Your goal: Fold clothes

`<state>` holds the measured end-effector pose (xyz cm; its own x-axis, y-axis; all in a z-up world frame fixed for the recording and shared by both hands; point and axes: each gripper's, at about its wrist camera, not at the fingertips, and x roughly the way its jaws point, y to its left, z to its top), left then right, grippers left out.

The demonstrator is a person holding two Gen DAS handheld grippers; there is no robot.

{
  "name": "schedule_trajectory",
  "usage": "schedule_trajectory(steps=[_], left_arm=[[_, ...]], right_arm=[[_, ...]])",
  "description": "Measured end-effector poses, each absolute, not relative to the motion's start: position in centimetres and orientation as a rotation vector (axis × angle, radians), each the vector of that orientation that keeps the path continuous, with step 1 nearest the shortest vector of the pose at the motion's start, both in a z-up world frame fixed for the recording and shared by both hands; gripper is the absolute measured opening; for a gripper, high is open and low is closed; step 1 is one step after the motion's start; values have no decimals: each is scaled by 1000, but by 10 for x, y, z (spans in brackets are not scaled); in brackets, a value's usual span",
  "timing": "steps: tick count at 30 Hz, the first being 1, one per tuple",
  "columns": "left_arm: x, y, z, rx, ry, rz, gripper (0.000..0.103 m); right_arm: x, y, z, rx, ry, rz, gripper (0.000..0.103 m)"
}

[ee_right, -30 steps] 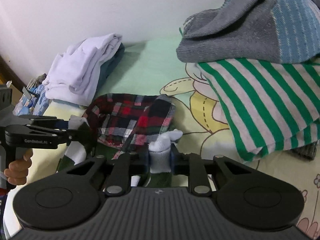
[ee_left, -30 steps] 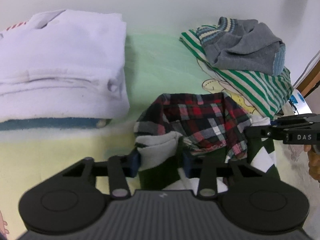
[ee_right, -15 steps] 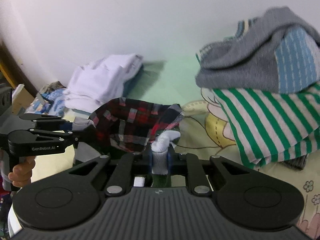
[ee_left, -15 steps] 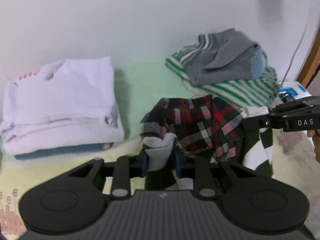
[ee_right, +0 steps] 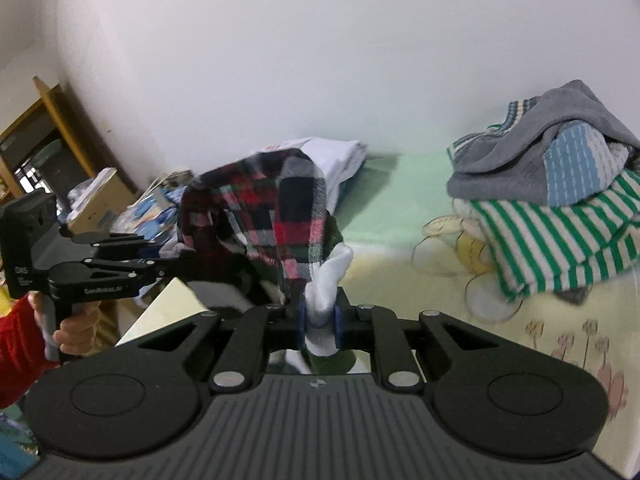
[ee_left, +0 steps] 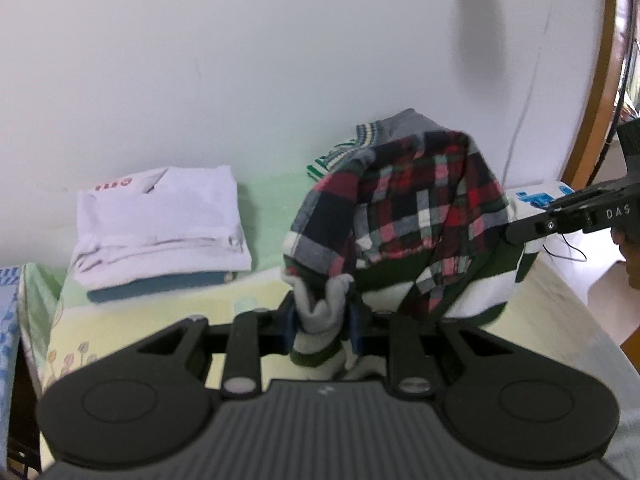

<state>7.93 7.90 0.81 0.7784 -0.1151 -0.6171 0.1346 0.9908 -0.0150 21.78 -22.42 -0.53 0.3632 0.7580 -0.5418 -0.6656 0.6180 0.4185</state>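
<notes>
A garment with a red, black and white plaid part (ee_left: 412,204) and green-and-white sections hangs in the air between both grippers, lifted off the bed. My left gripper (ee_left: 320,320) is shut on a bunched grey-white edge of it. My right gripper (ee_right: 320,320) is shut on a white edge of the same plaid garment (ee_right: 264,220). In the right wrist view the left gripper (ee_right: 176,260) shows at the left, held by a hand with a red sleeve. The right gripper's black arm (ee_left: 568,220) reaches in from the right edge of the left wrist view.
A folded white stack on a blue piece (ee_left: 160,232) lies at the back left of the bed. A grey sweater on a green-striped pile (ee_right: 560,200) sits at the right. The pale green and yellow sheet (ee_right: 400,200) lies between them. A wooden shelf and clutter (ee_right: 100,200) stand left.
Both grippers rose and pulled back, lifting the plaid garment off the sheet so it now hangs between them. The piles look farther away and more wall shows.
</notes>
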Motion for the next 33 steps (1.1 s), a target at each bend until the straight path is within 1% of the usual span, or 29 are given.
schedule_trajectory(steps=[6, 13, 21, 24, 30, 33], left_arm=[[25, 62, -6, 59, 704, -173, 22], [-15, 43, -42, 28, 805, -182, 22], [-46, 29, -83, 58, 887, -180, 22], [-51, 28, -89, 60, 896, -188, 22], [-61, 26, -90, 113, 917, -234, 25], [-76, 32, -84, 142, 932, -244, 26]], right_arm=[[176, -239, -10, 52, 796, 937, 14], [130, -246, -27, -84, 806, 946, 14], [80, -232, -66, -364, 782, 940, 14], [66, -223, -80, -456, 747, 941, 15], [53, -222, -89, -565, 709, 916, 18], [45, -229, -78, -630, 758, 950, 30]])
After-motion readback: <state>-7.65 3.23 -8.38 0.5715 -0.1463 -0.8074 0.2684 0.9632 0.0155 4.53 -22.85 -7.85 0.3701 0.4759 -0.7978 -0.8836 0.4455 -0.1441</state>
